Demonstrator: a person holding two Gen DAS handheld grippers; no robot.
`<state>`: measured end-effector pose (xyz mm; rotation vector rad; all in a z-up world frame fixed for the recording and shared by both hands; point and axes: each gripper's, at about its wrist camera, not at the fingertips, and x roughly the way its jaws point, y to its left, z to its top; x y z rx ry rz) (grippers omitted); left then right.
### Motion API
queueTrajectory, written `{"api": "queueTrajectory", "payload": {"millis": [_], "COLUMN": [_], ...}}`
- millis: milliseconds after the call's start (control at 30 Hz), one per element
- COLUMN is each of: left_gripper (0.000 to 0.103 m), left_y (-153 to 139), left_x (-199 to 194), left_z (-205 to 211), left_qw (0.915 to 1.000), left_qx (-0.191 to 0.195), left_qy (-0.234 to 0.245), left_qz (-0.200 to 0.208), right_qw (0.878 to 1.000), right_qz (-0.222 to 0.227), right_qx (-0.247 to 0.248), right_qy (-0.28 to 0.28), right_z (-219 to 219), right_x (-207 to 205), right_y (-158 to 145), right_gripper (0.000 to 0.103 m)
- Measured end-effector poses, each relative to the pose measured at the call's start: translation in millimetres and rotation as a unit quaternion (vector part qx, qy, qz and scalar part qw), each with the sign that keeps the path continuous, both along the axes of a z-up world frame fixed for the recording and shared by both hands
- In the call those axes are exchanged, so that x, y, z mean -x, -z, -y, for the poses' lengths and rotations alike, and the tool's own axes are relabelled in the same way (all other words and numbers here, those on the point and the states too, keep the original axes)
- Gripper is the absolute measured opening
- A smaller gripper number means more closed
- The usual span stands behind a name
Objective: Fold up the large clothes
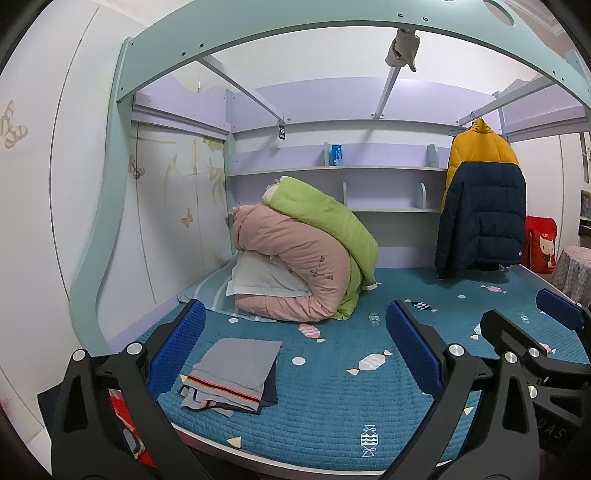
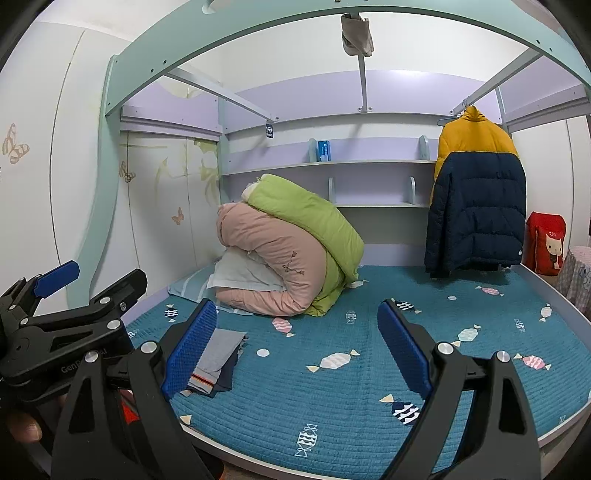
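A yellow and navy puffer jacket (image 1: 482, 206) hangs on a rail at the back right of the bed; it also shows in the right wrist view (image 2: 476, 192). A folded grey garment with a striped hem (image 1: 236, 373) lies on the teal mattress (image 1: 332, 406) near its front left; the right wrist view (image 2: 218, 362) shows it partly behind a finger. My left gripper (image 1: 295, 354) is open and empty above the bed's front edge. My right gripper (image 2: 295, 350) is open and empty beside it, also seen in the left wrist view (image 1: 532, 332).
Rolled pink and green quilts (image 1: 306, 254) with a white pillow sit at the back left. Shelves (image 1: 332, 170) line the back wall. A red bag (image 1: 541, 243) stands at the right. The bunk frame (image 1: 295, 33) arches overhead.
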<state>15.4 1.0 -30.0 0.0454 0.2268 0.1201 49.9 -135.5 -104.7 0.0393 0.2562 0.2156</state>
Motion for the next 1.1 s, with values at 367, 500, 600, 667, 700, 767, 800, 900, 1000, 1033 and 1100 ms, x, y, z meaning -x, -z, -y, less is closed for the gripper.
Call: {"api": "queueTrajectory", "payload": {"millis": [367, 500, 600, 667, 700, 767, 800, 900, 1000, 1033, 1100], "left_gripper": [0.098, 0.098, 0.098, 0.098, 0.098, 0.098, 0.098, 0.098, 0.098, 0.098, 0.098], "left_y": [-1.4, -1.7, -1.8, -1.6, -1.5, -1.4, -1.4, -1.4, -1.1, -1.1, -1.4], "left_x": [-0.8, -0.7, -0.6, -0.9, -1.1, -1.4, -1.8, -1.7, -2.0, -2.0, -2.1], "left_z": [0.0, -1.1, -0.9, -1.6, -1.9, -2.5, -3.3, -3.3, -3.8, -3.9, -4.4], "left_qw": [1.0, 1.0, 1.0, 1.0, 1.0, 1.0, 1.0, 1.0, 1.0, 1.0, 1.0], "left_qx": [-0.001, -0.002, -0.002, -0.002, -0.002, -0.002, -0.002, -0.002, -0.002, -0.002, -0.002], "left_qy": [-0.001, -0.001, -0.001, -0.001, 0.0, 0.0, 0.0, 0.0, 0.001, 0.0, 0.0], "left_qz": [0.001, 0.001, 0.001, 0.001, 0.001, 0.001, 0.0, 0.001, 0.001, 0.0, 0.0], "right_qw": [1.0, 1.0, 1.0, 1.0, 1.0, 1.0, 1.0, 1.0, 1.0, 1.0, 1.0], "right_qz": [-0.003, -0.003, -0.003, -0.003, -0.002, -0.003, -0.003, -0.003, -0.004, -0.003, -0.004], "right_qx": [-0.004, -0.004, -0.004, -0.004, -0.004, -0.004, -0.004, -0.004, -0.004, -0.004, -0.005], "right_qy": [-0.001, 0.0, 0.001, 0.001, 0.001, 0.001, 0.001, 0.002, 0.002, 0.003, 0.003], "right_z": [1.3, 0.0, -0.2, -0.3, -0.5, -0.5, -0.9, -1.9, -2.3, -2.6, -3.8], "right_x": [0.4, 0.9, 1.1, 1.1, 1.3, 1.0, 1.2, 1.5, 1.6, 1.9, 2.6], "right_y": [-2.8, -3.5, -3.5, -3.3, -3.4, -3.1, -3.3, -3.5, -3.3, -3.0, -3.2], "right_gripper": [0.086, 0.086, 0.086, 0.086, 0.086, 0.086, 0.086, 0.086, 0.086, 0.086, 0.086]}}
